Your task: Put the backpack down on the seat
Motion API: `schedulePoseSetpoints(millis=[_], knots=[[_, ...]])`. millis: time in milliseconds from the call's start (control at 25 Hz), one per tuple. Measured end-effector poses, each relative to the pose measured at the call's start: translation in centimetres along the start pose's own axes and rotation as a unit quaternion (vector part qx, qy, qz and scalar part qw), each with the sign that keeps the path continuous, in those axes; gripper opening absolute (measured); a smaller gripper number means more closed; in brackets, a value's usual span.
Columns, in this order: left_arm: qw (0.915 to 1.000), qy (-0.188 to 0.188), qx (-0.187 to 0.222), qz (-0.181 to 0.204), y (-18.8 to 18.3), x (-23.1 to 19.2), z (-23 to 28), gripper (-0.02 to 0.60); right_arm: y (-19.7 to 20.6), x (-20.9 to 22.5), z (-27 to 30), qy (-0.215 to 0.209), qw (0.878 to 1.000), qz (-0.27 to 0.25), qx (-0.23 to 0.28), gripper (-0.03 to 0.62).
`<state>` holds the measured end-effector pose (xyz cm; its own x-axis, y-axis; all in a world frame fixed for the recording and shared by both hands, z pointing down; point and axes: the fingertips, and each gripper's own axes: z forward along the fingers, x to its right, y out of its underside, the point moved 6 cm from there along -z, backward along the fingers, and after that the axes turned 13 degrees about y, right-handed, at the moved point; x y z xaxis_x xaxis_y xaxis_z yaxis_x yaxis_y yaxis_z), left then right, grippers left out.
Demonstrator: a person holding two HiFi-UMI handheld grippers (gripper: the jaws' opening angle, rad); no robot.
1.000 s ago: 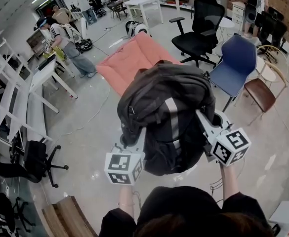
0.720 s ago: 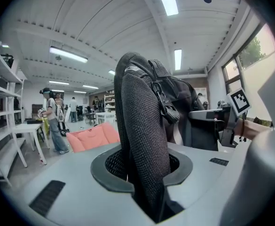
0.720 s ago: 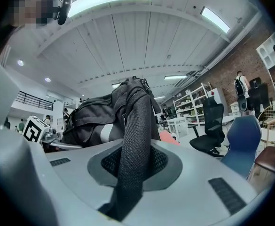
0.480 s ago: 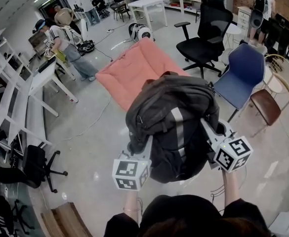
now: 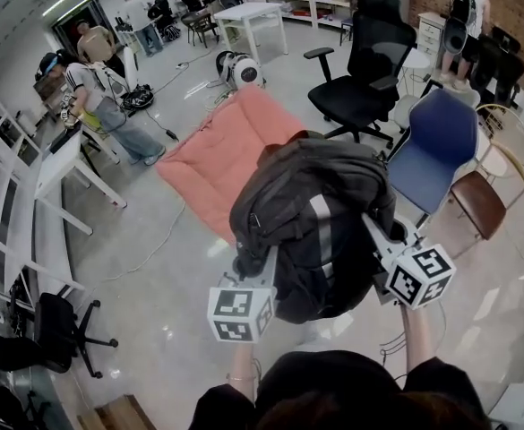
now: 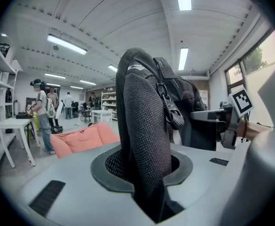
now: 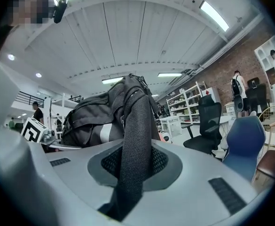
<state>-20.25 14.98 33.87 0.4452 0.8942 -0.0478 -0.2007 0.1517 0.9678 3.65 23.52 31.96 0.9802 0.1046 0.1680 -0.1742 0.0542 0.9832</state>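
Backpack (image 5: 313, 213) held in mid-air, not yet on any seat.
The left gripper (image 5: 260, 262) is clamped on a mesh strap (image 6: 144, 140) and the right gripper (image 5: 375, 233) on the second strap (image 7: 135, 140). The backpack hangs between them above the floor (image 5: 154, 285), near the blue chair (image 5: 436, 146) and the pink cushion (image 5: 221, 146).

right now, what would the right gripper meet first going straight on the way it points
The backpack: the right gripper clamps its strap, and its body fills the line ahead. Beyond it, unclear.
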Motion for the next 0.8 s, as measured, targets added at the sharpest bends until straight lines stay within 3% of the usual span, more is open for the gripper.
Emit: schedulePoseSetpoints(millis=[400, 800], knots=[[0.9996, 0.027, 0.001, 0.005, -1.7, -4.2, 6.8, 0.121, -0.8, 3.2, 6.1, 0.034, 0.999, 0.004, 0.007, 0.060], [0.9996, 0.004, -0.022, -0.016, -2.0, -7.7, 13.4, 0.121, -0.4, 7.4, 14.0, 0.013, 1.000, 0.015, -0.020, 0.060]])
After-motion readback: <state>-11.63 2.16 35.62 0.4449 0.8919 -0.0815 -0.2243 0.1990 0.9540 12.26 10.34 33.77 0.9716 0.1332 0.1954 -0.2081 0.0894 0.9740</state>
